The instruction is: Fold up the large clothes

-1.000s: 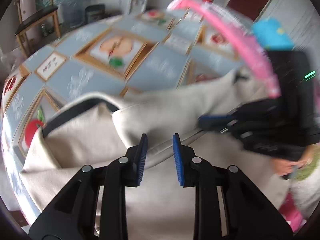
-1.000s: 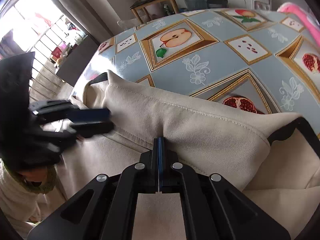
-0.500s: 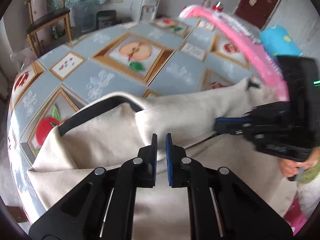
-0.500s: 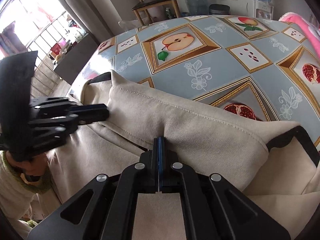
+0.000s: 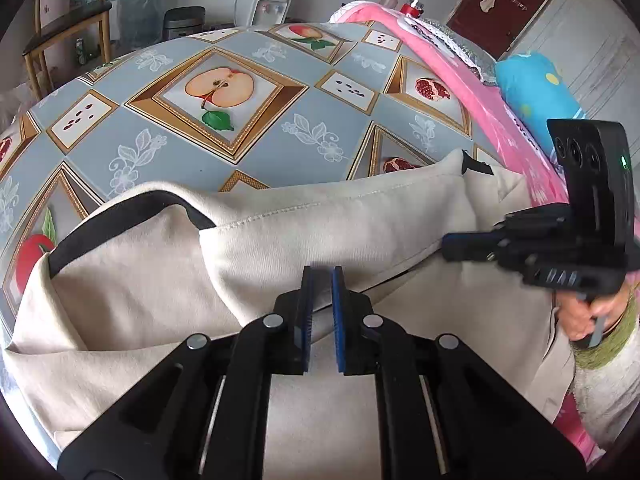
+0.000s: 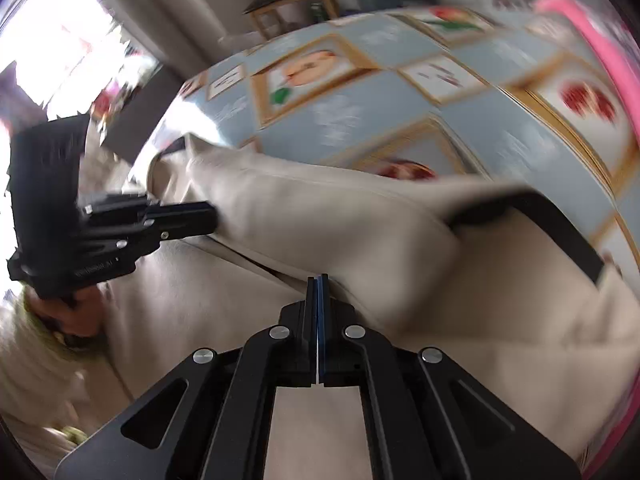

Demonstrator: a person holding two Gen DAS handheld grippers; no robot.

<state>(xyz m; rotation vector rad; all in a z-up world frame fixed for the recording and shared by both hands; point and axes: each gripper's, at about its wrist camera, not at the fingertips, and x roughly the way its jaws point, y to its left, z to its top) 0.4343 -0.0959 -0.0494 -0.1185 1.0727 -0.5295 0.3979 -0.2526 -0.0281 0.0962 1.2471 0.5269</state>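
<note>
The beige garment (image 5: 328, 216) with black trim lay across the lower half of the left wrist view, spread on a table covered by a blue-grey tablecloth (image 5: 248, 136) printed with framed apples and pomegranates. A folded-over band of the cloth ran from the lower left toward the right of the frame, its stitched hem uppermost.

The left gripper (image 5: 319, 280) sat at the bottom centre of that view, its blue-padded fingers a narrow gap apart with the fold's lower edge between them; whether the pads pinched the fabric could not be told.

The right gripper (image 6: 318, 292) showed at the bottom centre of the blurred right wrist view, its jaws pressed together at the lower edge of the fold, closed on the cloth there. In the left wrist view it appeared at the right edge, its tips against the fold's right end.

A pink cushion edge (image 5: 472, 76) curved down the right side of the left view, with a blue pillow (image 5: 536, 88) beyond it. A wooden chair (image 5: 68, 24) stood in the upper left.
</note>
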